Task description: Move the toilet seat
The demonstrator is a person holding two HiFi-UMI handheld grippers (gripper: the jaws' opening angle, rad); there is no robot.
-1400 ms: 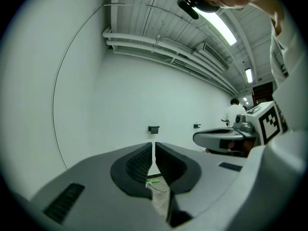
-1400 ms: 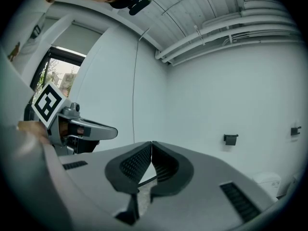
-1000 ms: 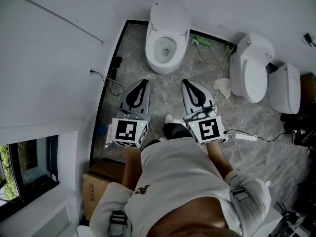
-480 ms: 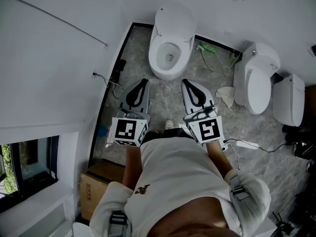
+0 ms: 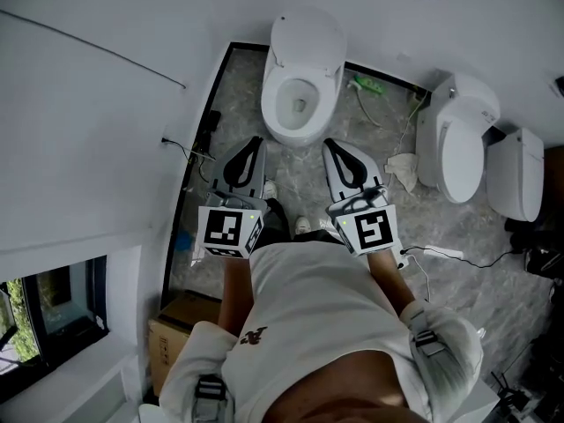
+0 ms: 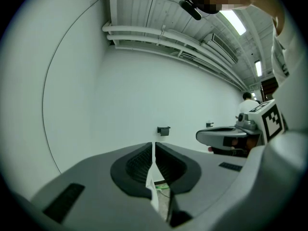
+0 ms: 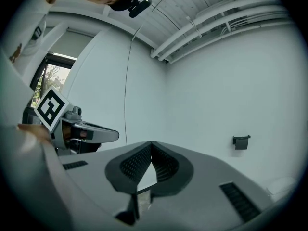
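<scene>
Although both claws are clenched on nothing, neither touches the work. The white oval plastic toilet seat [image 5: 275, 113] appears to lie flat on its bowl at the far edge of the grey marbled floor [image 5: 291, 173], with the white lid [image 5: 308, 38] raised against the wall. The left gripper [image 5: 254, 144] and right gripper [image 5: 330, 145] hang level, near the bowl's front. Recommended: part one pair of jaws, come in low at the seat's front lip, grip squarely, then swing it slowly about the hinge.
</scene>
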